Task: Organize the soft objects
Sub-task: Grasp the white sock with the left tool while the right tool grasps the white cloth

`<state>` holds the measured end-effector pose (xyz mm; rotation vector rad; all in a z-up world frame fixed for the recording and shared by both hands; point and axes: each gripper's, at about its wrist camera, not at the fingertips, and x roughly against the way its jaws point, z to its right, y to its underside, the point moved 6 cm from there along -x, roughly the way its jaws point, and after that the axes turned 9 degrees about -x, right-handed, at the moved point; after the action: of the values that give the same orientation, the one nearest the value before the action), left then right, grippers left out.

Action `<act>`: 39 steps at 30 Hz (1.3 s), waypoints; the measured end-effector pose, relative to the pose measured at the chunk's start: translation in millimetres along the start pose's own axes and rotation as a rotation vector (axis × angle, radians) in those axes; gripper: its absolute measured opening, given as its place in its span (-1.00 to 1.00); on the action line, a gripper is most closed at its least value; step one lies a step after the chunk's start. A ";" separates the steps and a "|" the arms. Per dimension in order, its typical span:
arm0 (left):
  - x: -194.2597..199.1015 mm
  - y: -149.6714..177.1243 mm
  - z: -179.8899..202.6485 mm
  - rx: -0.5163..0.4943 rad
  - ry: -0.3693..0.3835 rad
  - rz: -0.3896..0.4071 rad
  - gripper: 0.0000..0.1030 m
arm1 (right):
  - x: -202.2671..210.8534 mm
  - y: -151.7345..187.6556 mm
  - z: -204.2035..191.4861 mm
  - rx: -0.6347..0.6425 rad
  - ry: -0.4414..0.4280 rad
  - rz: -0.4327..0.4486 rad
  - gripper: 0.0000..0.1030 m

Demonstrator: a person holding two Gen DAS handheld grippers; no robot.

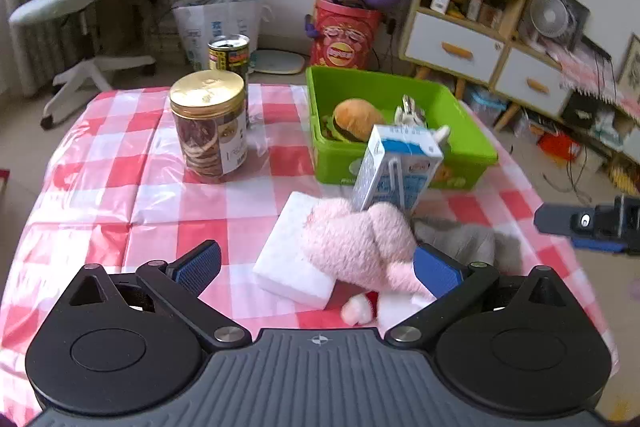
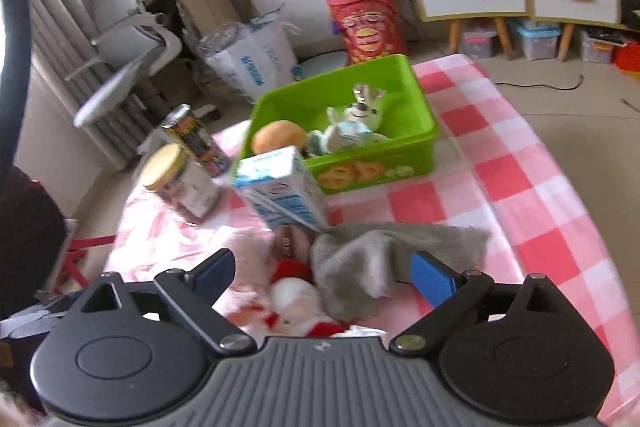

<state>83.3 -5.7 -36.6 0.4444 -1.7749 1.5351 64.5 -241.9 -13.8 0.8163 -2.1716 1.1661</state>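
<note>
Left gripper (image 1: pixel 316 267): jaws wide, nothing clamped. Pink plush toy (image 1: pixel 360 247) lies on the tabletop (image 1: pixel 100 187) between the blue pads, long axis running from 11 o'clock to 5 o'clock in the left wrist view, broad end toward the milk carton (image 1: pixel 396 167), narrow end toward the right pad. Rests partly over a white foam block (image 1: pixel 288 259) at its 9 o'clock side. Contact with the right pad: cannot tell.

Right gripper (image 2: pixel 322 277): jaws wide, nothing clamped. Grey cloth (image 2: pixel 380 251) lies crumpled on the tabletop between the pads, long axis roughly 9 o'clock to 3 o'clock in the right wrist view, one end beside the carton base. Red-and-white plush item (image 2: pixel 296 299) at 7 o'clock of the cloth, touching it; shape blurred.

Green bin (image 1: pixel 460 107) stands beyond the carton at 12 o'clock, holding a plush burger (image 1: pixel 356 119) and a white plush figure (image 2: pixel 356 123), the figure upright, ears pointing to 12 o'clock.

Gold-lidded jar (image 1: pixel 208 127) and tall can (image 1: pixel 230 55) stand upright at 10 o'clock of the pink toy, well apart from it.
</note>
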 end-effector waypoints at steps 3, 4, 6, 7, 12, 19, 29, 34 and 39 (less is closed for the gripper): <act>-5.4 9.6 0.7 -0.029 -0.009 -0.013 0.89 | -5.4 8.0 7.6 0.007 0.016 -0.029 0.57; -7.5 12.8 1.2 -0.032 -0.007 -0.026 0.89 | -8.3 11.0 11.0 0.007 0.027 -0.048 0.57; -9.9 19.9 3.5 -0.034 0.008 -0.044 0.89 | -12.9 15.8 18.8 -0.004 0.061 -0.077 0.57; -10.8 22.8 5.4 -0.035 0.018 -0.052 0.89 | -15.1 18.3 22.7 -0.011 0.076 -0.092 0.57; -18.8 40.2 25.4 -0.061 0.064 -0.140 0.89 | -22.9 30.0 34.1 -0.043 0.114 -0.164 0.57; -25.6 56.1 52.4 -0.054 0.143 -0.208 0.89 | -31.8 43.6 41.5 -0.090 0.108 -0.247 0.57; -34.5 66.4 74.9 -0.004 0.214 -0.224 0.83 | -44.2 57.9 59.0 -0.300 0.052 -0.349 0.57; -36.6 68.9 82.3 0.032 0.260 -0.203 0.53 | -49.2 62.6 59.9 -0.313 0.067 -0.361 0.57; -38.9 67.9 82.0 0.075 0.278 -0.184 0.24 | -53.3 66.7 62.8 -0.349 0.054 -0.376 0.49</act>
<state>38.6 -76.3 -113.1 0.3978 -1.4278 1.4590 41.5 -252.8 -116.6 0.9666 -1.9847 0.5963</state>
